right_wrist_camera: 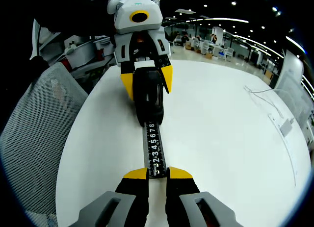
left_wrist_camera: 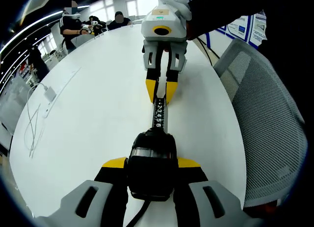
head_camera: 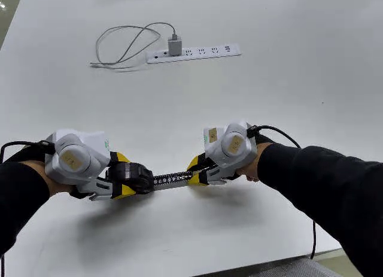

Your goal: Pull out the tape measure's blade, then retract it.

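While left gripper (left_wrist_camera: 152, 164) jaws clamp the tape measure (left_wrist_camera: 152, 175), right gripper (right_wrist_camera: 157, 174) jaws pinch its blade (right_wrist_camera: 153, 147) tip

The white surface (head_camera: 281, 91) gives open room from 9 to 3 o'clock. At 12 o'clock a white power strip (head_camera: 203, 52) and looped grey cable (head_camera: 122, 46) lie flat (low obstacles). A black numbered tape blade (head_camera: 172, 180) spans 6 o'clock; a grey mesh chair (left_wrist_camera: 265, 114) borders 5 o'clock.

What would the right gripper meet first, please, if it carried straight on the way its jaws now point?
The right gripper, shut on the tip of the blade, points along it at the tape measure's black case held in the left gripper. It would most likely meet that case first.
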